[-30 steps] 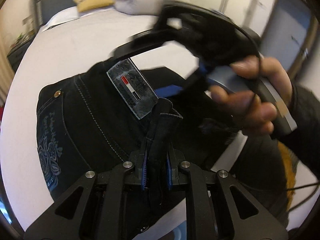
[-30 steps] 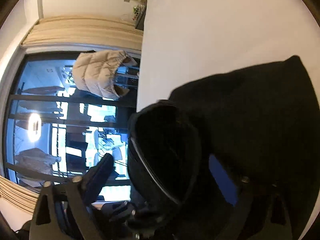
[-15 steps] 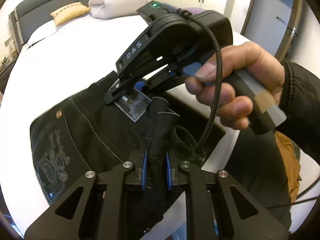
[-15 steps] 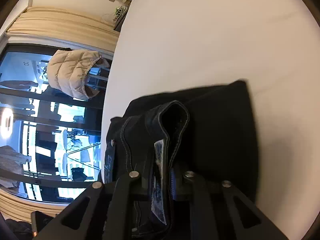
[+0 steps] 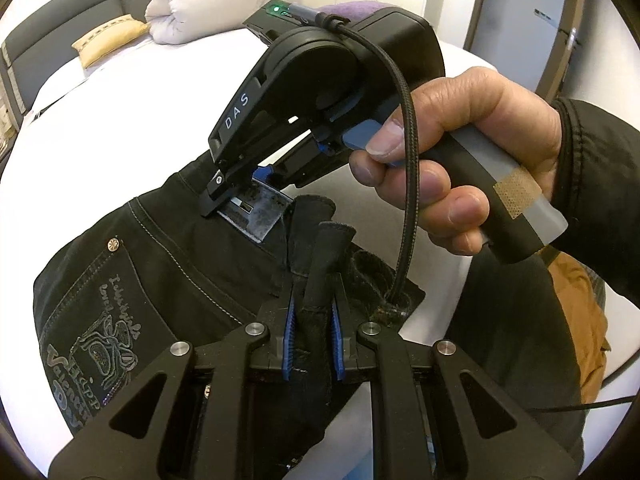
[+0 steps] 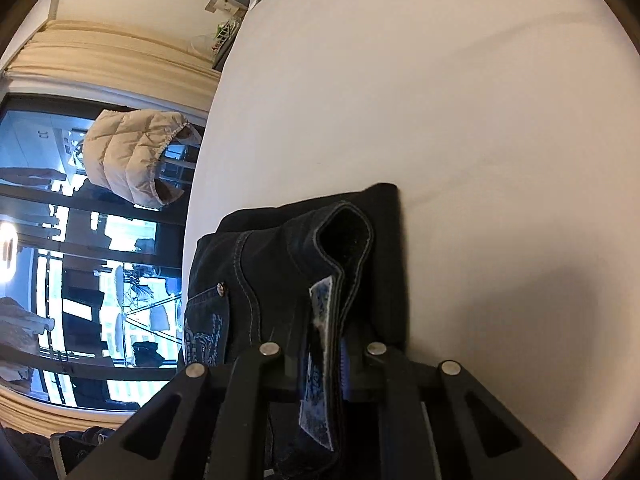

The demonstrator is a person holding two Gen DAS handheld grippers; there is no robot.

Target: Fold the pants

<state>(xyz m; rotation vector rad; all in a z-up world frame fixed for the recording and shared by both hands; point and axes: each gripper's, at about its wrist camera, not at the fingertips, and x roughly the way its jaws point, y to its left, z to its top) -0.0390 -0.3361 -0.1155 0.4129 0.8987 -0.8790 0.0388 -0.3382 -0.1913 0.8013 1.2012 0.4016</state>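
Observation:
Black jeans [image 5: 168,264] lie on the white bed [image 5: 140,92], with an embroidered back pocket [image 5: 92,344] and a rivet showing. My left gripper [image 5: 314,344] is shut on a fold of the waistband that stands up between its blue pads. My right gripper [image 6: 324,356] is shut on the waistband at the leather brand patch [image 6: 320,364]. In the left wrist view the right gripper [image 5: 240,196] comes in from above, held by a hand [image 5: 460,168], with its tips on the patch [image 5: 256,216]. The jeans [image 6: 304,248] lie bunched in the right wrist view.
A rolled white duvet [image 5: 216,4] and a yellow pillow [image 5: 108,36] lie at the head of the bed. A dark headboard [image 5: 60,20] stands behind. A beige puffer vest [image 6: 136,156] hangs by the window. The bed edge [image 5: 480,288] is at the right, near the person's legs.
My right gripper has swung down onto the waistband patch and closed on it. The jeans' waist has shifted toward me. My left gripper keeps its hold.

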